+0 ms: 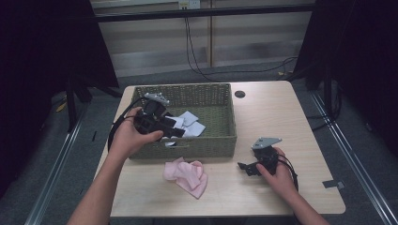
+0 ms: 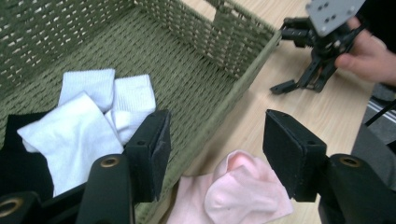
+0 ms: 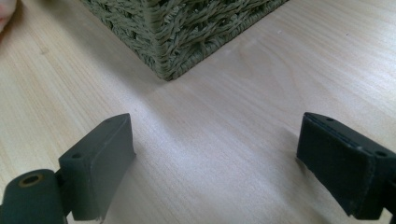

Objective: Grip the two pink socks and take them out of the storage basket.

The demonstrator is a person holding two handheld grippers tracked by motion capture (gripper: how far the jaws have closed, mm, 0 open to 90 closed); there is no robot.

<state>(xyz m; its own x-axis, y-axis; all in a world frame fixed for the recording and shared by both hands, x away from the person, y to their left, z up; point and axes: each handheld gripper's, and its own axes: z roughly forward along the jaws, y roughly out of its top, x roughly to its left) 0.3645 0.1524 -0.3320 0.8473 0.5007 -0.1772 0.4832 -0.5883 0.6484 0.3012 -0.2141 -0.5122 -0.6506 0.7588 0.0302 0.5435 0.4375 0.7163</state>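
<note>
High view: green woven basket (image 1: 220,140) sits on the wood table (image 1: 281,122), white socks (image 1: 190,124) and something black inside it; left gripper (image 1: 162,125) held over the basket's left half by the left hand (image 1: 129,136), its jaw state hard to tell from here; pink sock (image 1: 187,176) lies on the table just in front of the basket; right gripper (image 1: 246,167) in the right hand (image 1: 281,176) low over the table, right of the basket's front right corner, jaws apart. Left gripper view: jaws spread wide, nothing between them, basket front wall under the gap, white socks (image 2: 93,116) and black cloth (image 2: 18,158) inside the basket, pink sock (image 2: 238,191) outside it below, right gripper (image 2: 290,60) beyond the basket. Right gripper view: jaws spread wide and empty over bare table (image 3: 224,154), basket corner (image 3: 163,42) ahead
</note>
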